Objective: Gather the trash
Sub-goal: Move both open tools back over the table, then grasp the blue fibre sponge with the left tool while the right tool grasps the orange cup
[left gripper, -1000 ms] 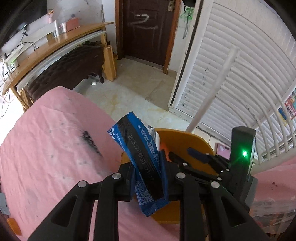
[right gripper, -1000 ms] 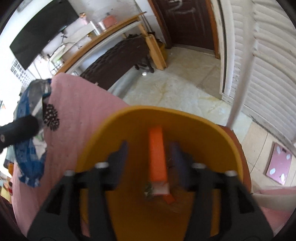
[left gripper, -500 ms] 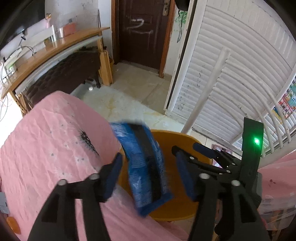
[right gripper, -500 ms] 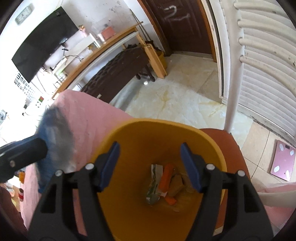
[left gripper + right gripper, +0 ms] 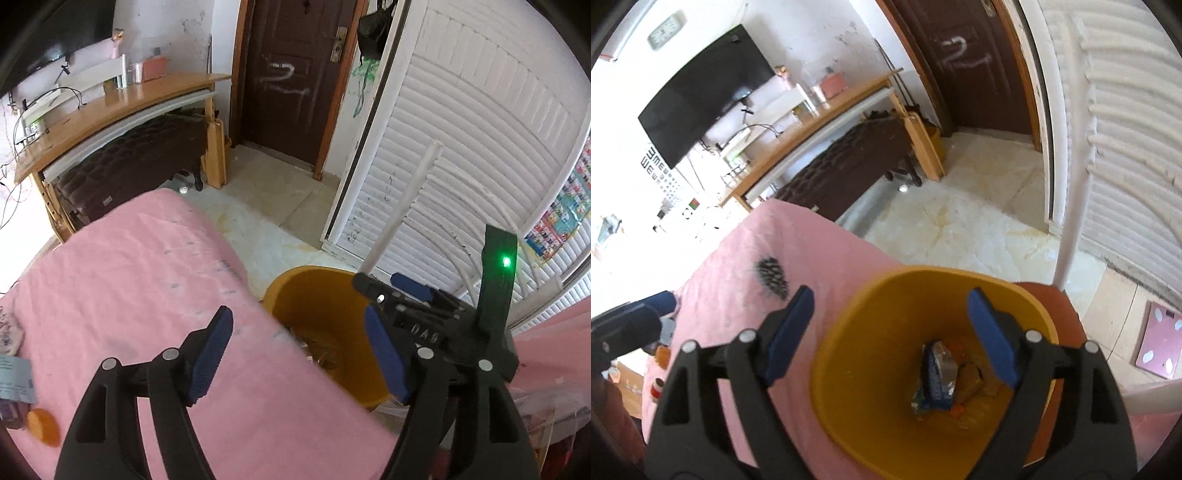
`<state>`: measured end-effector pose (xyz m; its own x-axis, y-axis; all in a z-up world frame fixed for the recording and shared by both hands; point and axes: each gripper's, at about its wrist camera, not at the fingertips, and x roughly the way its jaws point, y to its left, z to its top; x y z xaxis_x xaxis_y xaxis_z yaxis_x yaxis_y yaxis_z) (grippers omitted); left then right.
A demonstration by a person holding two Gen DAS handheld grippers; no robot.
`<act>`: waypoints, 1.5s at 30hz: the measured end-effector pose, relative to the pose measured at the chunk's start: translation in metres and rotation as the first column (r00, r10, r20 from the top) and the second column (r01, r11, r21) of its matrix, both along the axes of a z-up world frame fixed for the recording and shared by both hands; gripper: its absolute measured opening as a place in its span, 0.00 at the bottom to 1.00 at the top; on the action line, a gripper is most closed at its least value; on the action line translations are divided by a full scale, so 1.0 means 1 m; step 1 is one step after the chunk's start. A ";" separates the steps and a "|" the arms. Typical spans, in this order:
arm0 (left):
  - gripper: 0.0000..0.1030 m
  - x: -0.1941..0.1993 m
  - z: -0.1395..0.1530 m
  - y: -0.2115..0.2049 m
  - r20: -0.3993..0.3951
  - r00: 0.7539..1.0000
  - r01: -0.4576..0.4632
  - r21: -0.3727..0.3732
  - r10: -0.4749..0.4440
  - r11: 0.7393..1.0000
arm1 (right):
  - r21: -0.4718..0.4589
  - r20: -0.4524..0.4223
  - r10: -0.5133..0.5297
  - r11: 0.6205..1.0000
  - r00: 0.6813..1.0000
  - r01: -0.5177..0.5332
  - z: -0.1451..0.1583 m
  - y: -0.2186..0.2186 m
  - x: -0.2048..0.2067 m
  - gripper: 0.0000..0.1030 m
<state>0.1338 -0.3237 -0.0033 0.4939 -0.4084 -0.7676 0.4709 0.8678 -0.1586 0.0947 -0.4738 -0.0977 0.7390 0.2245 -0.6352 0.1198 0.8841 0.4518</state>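
Both grippers hang empty, jaws just sprung wide: the left gripper [image 5: 299, 343] over the pink bedsheet [image 5: 140, 266], the right gripper [image 5: 890, 317] above the round orange plastic bin [image 5: 849, 332]. The crumpled blue-and-silver wrapper [image 5: 936, 376] lies at the bin's bottom among other scraps.

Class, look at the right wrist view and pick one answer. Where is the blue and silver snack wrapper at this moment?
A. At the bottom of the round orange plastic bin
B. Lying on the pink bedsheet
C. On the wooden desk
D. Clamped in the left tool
A: the blue and silver snack wrapper lies among other scraps at the bottom of the round orange plastic bin, and both tools stand open and empty.
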 end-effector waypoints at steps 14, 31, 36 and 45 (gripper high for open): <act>0.72 -0.037 0.043 0.169 0.105 0.985 -0.137 -0.016 0.137 0.991 | -0.114 0.122 0.225 0.971 0.967 -0.212 0.085 0.122 -0.001 0.90; 0.72 -0.075 0.007 0.324 0.054 0.953 -0.298 0.021 0.297 0.954 | -0.206 0.038 0.574 0.805 0.818 -0.556 0.097 0.313 -0.002 0.91; 0.72 -0.054 0.003 0.366 0.059 0.919 -0.390 0.014 0.389 0.921 | -0.222 -0.010 0.615 0.768 0.789 -0.601 0.086 0.344 -0.004 0.91; 0.67 0.004 -0.015 0.380 -0.018 0.919 -0.390 0.094 0.393 0.916 | -0.254 -0.081 0.646 0.723 0.759 -0.642 0.067 0.371 -0.001 0.91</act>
